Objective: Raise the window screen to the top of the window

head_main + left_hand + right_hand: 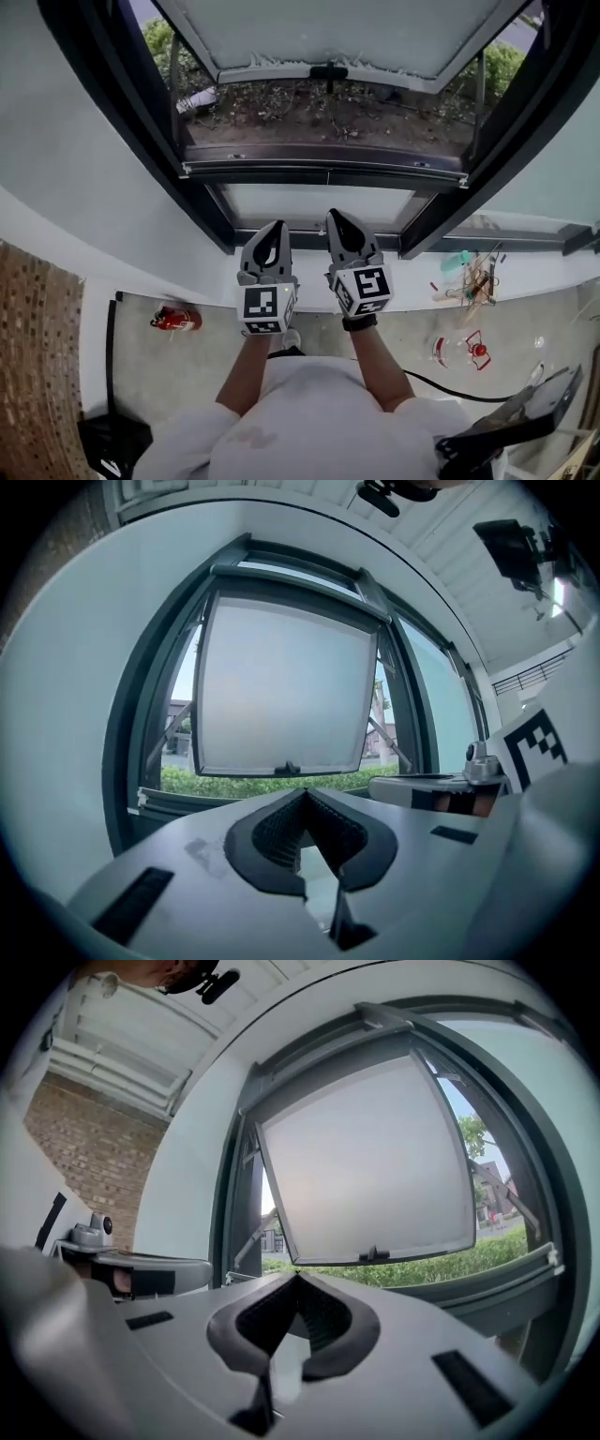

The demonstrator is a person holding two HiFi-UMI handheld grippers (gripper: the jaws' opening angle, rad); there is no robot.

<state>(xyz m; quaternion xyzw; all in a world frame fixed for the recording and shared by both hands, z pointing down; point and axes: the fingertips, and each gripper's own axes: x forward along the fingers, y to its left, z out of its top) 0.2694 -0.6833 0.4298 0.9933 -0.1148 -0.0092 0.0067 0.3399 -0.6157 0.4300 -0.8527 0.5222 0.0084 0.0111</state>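
Holding both tools side by side in front of the window: left tool [275,228] and right tool [339,216] are both clenched shut with nothing in them. One window screen [328,33] sits far ahead and above them, swung outward, its bottom edge running left to right. One black handle [328,71] sits mid-edge, lined up closer to the right tool, I'd say.
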